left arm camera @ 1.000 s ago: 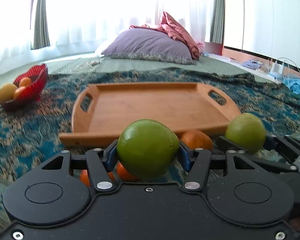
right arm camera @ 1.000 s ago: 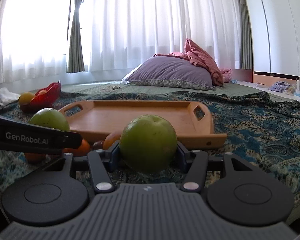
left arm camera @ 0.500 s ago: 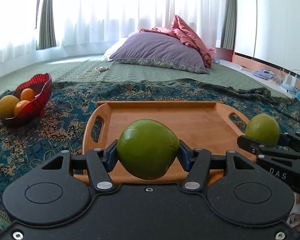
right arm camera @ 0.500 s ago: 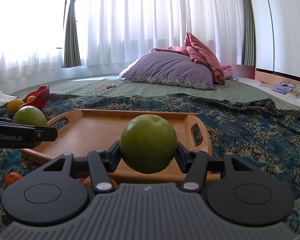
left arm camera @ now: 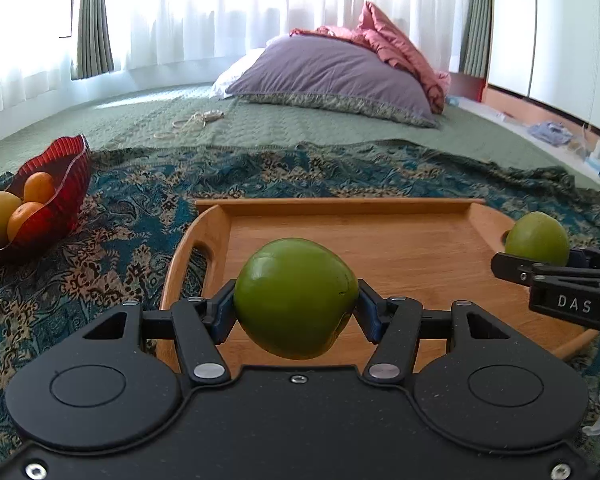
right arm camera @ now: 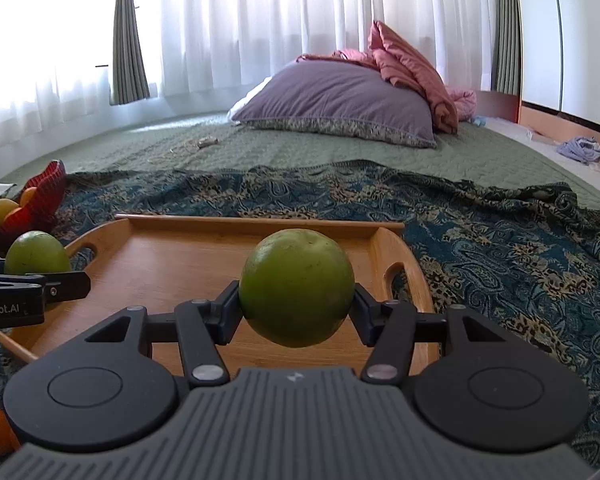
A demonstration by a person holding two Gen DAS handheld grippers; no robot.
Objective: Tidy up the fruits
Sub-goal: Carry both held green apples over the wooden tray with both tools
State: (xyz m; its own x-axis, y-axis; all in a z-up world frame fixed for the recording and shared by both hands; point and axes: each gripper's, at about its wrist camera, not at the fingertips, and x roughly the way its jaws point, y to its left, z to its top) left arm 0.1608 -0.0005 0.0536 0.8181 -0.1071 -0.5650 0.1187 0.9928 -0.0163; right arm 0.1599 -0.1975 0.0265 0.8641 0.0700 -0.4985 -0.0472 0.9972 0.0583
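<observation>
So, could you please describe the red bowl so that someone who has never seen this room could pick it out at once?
Start at the patterned blue blanket spread over the bed, with the wooden tray in its middle. Look left of the tray, to the blanket's edge: the red bowl sits there. It is the only red, wavy-rimmed, see-through dish, holding orange and yellow fruit, while the green fruits are in the grippers.

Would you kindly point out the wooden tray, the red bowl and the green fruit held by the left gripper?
wooden tray (left arm camera: 400, 240), left wrist view, bare floor of the tray.
red bowl (left arm camera: 74, 172), left wrist view, its ribbed side wall.
green fruit (left arm camera: 296, 298), left wrist view, middle of its skin.
</observation>
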